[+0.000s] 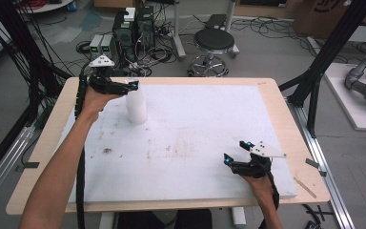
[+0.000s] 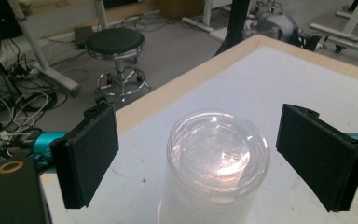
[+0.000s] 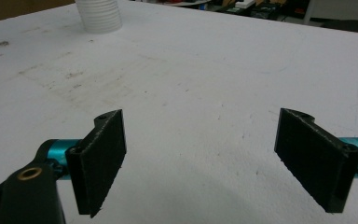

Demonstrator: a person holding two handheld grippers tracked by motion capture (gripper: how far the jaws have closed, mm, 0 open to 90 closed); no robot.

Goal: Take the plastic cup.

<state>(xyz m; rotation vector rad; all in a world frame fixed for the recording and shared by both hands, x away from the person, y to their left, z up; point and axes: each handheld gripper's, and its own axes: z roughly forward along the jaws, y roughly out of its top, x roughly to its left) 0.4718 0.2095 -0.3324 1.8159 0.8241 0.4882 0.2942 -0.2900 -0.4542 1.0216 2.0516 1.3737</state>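
Table (image 1: 276, 102): wooden top under a white mat (image 1: 205, 124), stained near its middle; the work happens on the far left part.
Jar (image 1: 136, 106): translucent white, upright on the mat at far left, clear lid (image 2: 218, 148) seated on top.
Left gripper (image 1: 132, 86): jaws wide, flanking the lid with a gap each side; nothing held.
Right gripper (image 1: 236, 151): jaws wide and empty, resting over bare mat at near right, well apart from the jar.
Progress: judged early; approach made, grip on the lid or jar not yet taken, all handling left.
Surroundings: stool (image 1: 213, 42) and cables on the floor beyond the table.
Obstructions: none seen between jaws and jar.
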